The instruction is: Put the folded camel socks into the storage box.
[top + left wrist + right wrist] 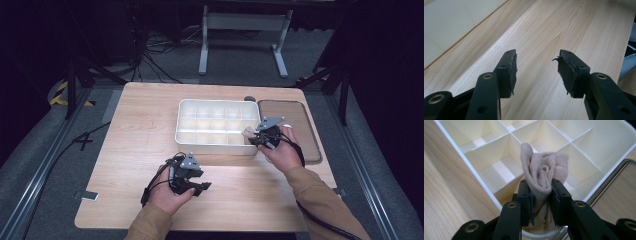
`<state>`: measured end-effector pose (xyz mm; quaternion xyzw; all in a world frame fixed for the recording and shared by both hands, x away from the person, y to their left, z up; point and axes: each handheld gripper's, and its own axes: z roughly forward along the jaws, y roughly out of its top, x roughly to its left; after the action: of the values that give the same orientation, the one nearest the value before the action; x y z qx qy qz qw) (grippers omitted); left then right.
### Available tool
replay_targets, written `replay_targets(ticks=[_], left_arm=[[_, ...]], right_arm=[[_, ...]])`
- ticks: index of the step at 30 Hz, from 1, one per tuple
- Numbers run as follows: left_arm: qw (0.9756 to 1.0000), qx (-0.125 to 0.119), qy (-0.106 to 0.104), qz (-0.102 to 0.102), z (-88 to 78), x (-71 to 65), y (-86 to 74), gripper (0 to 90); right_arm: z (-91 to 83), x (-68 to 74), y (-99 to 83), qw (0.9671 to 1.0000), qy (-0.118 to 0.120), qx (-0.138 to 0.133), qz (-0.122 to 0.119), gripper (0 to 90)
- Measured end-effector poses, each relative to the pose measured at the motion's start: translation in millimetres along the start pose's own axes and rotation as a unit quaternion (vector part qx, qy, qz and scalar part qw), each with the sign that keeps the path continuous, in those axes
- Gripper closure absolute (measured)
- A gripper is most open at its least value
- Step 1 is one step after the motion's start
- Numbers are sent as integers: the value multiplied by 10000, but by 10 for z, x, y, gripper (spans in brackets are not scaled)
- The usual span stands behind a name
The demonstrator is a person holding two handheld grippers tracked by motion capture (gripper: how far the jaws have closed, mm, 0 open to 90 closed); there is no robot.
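Observation:
A rolled beige sock [544, 170] sits upright between the pads of my right gripper [541, 186], which is shut on it. The sock [248, 132] hangs over the front right corner compartment of a white divided box [180, 122], whose cells look bare in the right gripper view [486, 155]. From the high view the right gripper [256, 136] is at the box's front right corner. My left gripper [197, 189] rests low over the wooden table near its front edge. Its jaws stand open with nothing between them [537, 56]; the worn pads [566, 72] are frayed.
A dark-rimmed, see-through flat lid or tray [295, 125] lies right of the box, touching its side [619, 195]. The wooden table [145, 130] has bare room left of and in front of the box. Cables and a desk frame [240, 30] stand beyond the far edge.

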<state>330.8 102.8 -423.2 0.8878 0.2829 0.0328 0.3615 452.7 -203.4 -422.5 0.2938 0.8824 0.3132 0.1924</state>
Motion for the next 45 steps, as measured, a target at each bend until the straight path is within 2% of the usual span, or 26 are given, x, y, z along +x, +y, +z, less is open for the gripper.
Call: replay_targets(ticks=[3, 5, 7, 8, 12, 14, 18, 23, 24, 27, 28, 30, 33, 38, 45], left_arm=[[10000, 21, 9, 19, 10, 1, 0, 496], [10000, 44, 10, 20, 11, -3, 2, 495], [10000, 15, 8, 20, 10, -1, 0, 495], [10000, 25, 8, 21, 5, 3, 0, 494], [10000, -40, 30, 42, -4, 1, 0, 498], [10000, -23, 38, 38, -4, -3, -1, 499], [10000, -29, 34, 7, 0, -7, -2, 499], [10000, -35, 40, 37, 0, -7, -6, 499], [10000, -46, 52, 57, -3, -3, -8, 499], [10000, -51, 47, 70, -3, 4, -8, 499], [9999, -48, 53, 71, -3, 3, -8, 499], [9999, -53, 66, 73, -3, -1, -9, 499], [9999, -55, 66, 68, -5, -3, -8, 498], [9999, -76, 65, 32, 4, -17, -7, 498], [9999, -57, 67, 70, -1, -15, -8, 499]], right_arm=[[0, -12, 11, 9999, 38, 49, 128, 722], [2, -16, 25, 9994, 74, 103, 311, 704], [-1, -19, 39, 9989, 104, 115, 448, 661], [-7, -22, 48, 9986, 123, 79, 501, 608], [-46, -43, 86, 9991, 79, -23, 411, 511], [-52, -44, 108, 9989, 94, -86, 460, 477], [-39, -52, 146, 9985, 97, -130, 515, 456], [44, -110, 241, 9956, 175, -174, 901, 446], [57, -119, 255, 9950, 183, -142, 967, 453], [75, -128, 287, 9927, 352, 18, 1152, 623], [70, -128, 295, 9932, 364, 58, 1102, 703], [56, -123, 308, 9941, 340, 190, 1015, 755], [40, -125, 314, 9941, 311, 375, 974, 781], [92, -93, 285, 9904, 364, 848, 1027, 791], [234, -65, 271, 9871, 321, 1216, 990, 793]])
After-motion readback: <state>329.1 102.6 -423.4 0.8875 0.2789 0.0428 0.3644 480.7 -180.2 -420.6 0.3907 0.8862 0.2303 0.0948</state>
